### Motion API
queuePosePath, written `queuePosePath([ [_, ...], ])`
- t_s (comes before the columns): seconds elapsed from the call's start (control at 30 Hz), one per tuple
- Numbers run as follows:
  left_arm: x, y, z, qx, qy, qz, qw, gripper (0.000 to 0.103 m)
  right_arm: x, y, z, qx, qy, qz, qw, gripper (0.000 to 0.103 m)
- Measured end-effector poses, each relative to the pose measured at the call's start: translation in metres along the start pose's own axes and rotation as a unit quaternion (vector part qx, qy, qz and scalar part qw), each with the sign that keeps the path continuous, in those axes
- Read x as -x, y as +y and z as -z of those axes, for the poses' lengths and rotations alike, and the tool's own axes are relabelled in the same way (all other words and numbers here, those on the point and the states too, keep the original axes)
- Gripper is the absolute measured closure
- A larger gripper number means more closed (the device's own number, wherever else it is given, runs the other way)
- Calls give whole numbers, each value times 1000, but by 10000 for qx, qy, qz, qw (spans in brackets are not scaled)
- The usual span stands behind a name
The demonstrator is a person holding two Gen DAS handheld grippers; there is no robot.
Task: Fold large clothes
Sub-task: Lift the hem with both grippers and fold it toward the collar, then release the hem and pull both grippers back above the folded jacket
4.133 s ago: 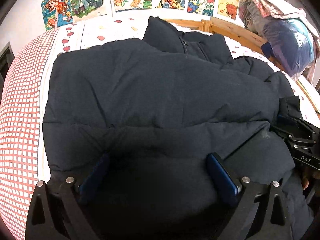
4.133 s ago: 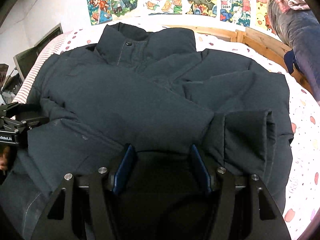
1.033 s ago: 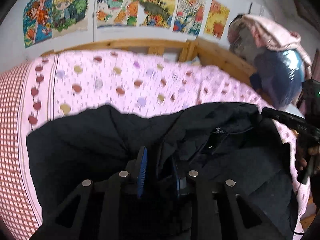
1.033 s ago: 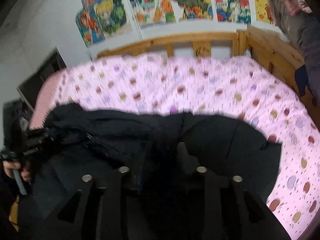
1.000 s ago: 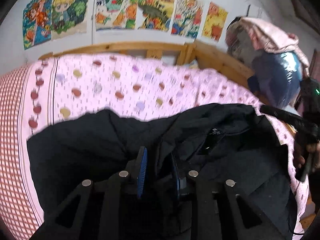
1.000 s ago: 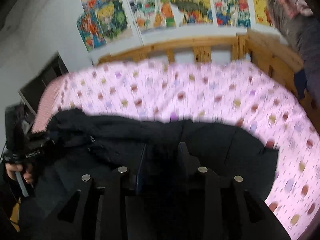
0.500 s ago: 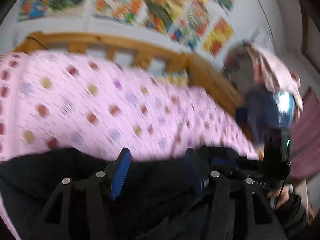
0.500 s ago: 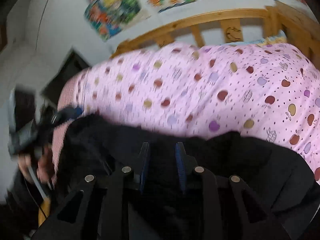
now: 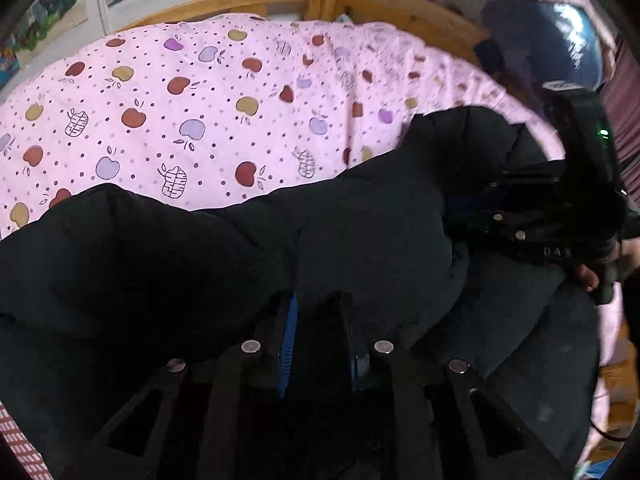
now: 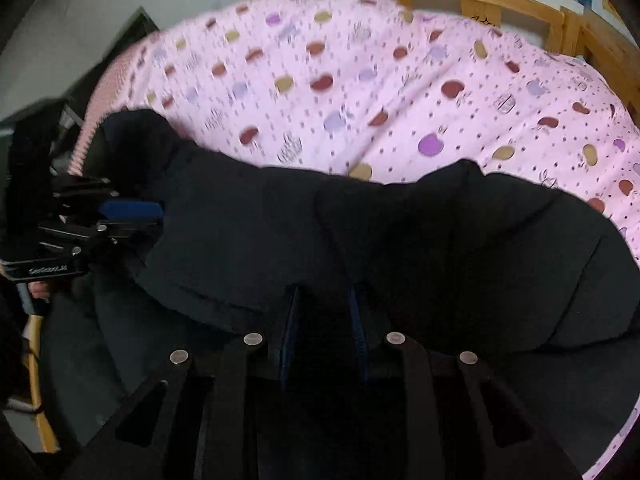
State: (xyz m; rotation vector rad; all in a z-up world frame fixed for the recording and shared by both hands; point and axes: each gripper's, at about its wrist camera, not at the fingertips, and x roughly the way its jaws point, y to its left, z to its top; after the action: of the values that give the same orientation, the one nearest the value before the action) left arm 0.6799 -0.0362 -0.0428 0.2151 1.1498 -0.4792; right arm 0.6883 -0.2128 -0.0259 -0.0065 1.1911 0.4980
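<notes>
Left gripper [image 9: 319, 312]: black skeletal frame with triangular cut-outs, four silver round screw heads, blue pads on both fingers [image 9: 289, 332].
Right gripper [image 10: 323, 308]: same black frame, silver screws, blue pads; white lettering on its side, green indicator light on housing.

A dark padded jacket [image 10: 360, 240] lies folded over on the apple-print pink sheet [image 10: 400, 92] near the bed's front edge. The right gripper [image 10: 322, 320] pinches its fabric; the left gripper [image 10: 132, 216] grips its left end.
</notes>
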Motion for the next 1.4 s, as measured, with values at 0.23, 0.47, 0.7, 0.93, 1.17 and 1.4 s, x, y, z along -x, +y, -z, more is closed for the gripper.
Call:
queuePosePath([
  [0.23,-1,6,8,264,-272,-1,9993,84,0,12,7,81,-221,232,9995,82],
  [0.47,12,27,28,761,-458,607,9942,84,22,38,-5,129,-528,-319,9980,82],
  [0.7,-3,22,37,711,-188,313,9968,85,-16,49,7,225,37,-18,9997,82],
  [0.93,6,34,44,1192,-692,604,9886,85,-27,46,20,1,-187,183,9997,82],
  [1.17,50,39,56,1755,-1365,330,9744,79,25,41,39,-367,-1079,332,9929,80],
  [1.4,83,30,71,1991,-1972,-72,9599,23,65,20,54,-970,-1856,653,9756,49],
])
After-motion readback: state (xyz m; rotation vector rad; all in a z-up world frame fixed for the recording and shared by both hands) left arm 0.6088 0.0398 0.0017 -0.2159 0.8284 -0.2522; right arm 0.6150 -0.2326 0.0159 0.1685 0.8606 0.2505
